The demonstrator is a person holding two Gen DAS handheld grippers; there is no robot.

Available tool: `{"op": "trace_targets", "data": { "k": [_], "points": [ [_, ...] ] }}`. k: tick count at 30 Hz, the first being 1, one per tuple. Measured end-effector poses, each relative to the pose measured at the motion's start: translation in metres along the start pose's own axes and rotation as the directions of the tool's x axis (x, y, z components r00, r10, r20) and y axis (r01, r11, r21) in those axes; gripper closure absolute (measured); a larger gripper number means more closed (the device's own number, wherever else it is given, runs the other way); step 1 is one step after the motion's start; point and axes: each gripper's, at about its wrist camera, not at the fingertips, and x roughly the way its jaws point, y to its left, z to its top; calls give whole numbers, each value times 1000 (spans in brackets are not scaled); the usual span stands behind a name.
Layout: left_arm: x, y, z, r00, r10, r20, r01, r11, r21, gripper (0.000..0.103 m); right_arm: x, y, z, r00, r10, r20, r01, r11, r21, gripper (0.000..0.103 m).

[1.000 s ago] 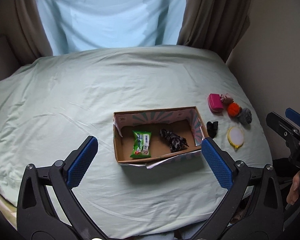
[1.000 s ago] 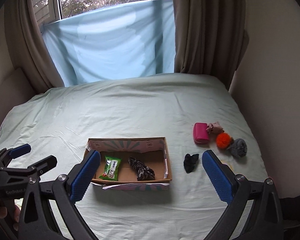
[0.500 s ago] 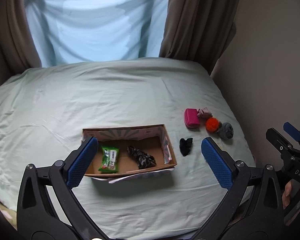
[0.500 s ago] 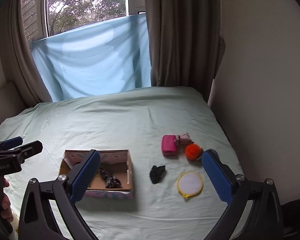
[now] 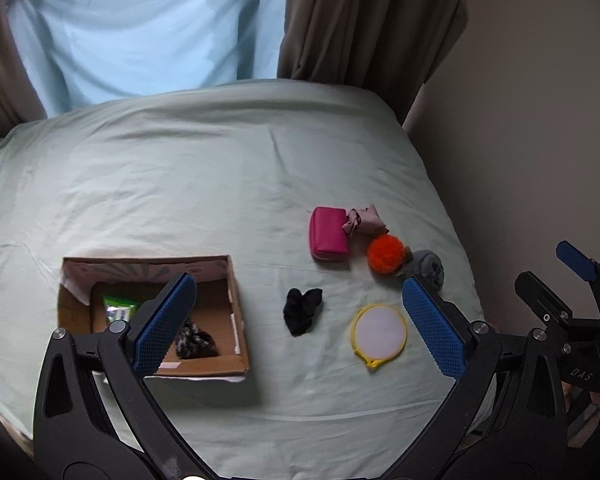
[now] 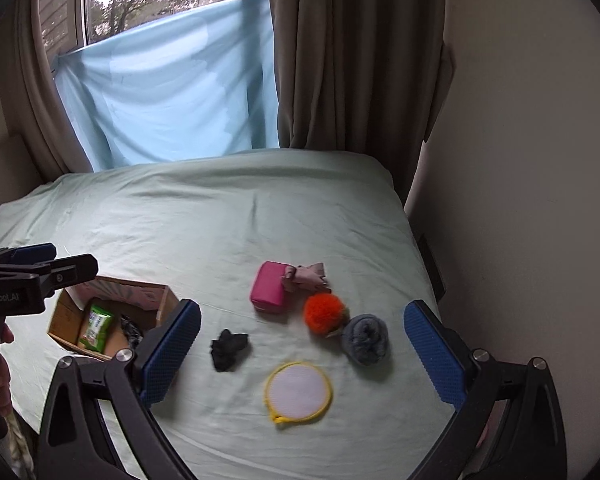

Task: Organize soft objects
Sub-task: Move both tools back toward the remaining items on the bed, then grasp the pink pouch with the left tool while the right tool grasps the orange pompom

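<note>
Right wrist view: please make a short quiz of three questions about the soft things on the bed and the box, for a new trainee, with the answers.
1. True or false: the black scrunchie lies inside the cardboard box.
2. Which item touches the pink pouch? A) the round yellow-rimmed pad B) the dusty-pink bow C) the grey roll
3. Fill in: the orange pompom lies between the bow and the ____ roll.

Key
1. False: it lies on the sheet, right of the box.
2. B
3. grey

Both the left gripper and the right gripper are open and hold nothing.
</note>
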Motion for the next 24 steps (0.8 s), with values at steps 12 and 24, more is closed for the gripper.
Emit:
{"op": "trace_targets", "data": {
  "k": [12, 24],
  "points": [
    [188, -50, 7, 980, 6, -200, -7, 1000, -2, 0, 144, -56, -11, 988, 76, -132, -92, 989, -119, 2],
    [332, -61, 3, 936, 46, -348, -19, 997, 81, 1, 271, -47, -36, 939, 115, -325, -198, 951, -236, 2]
  ]
}}
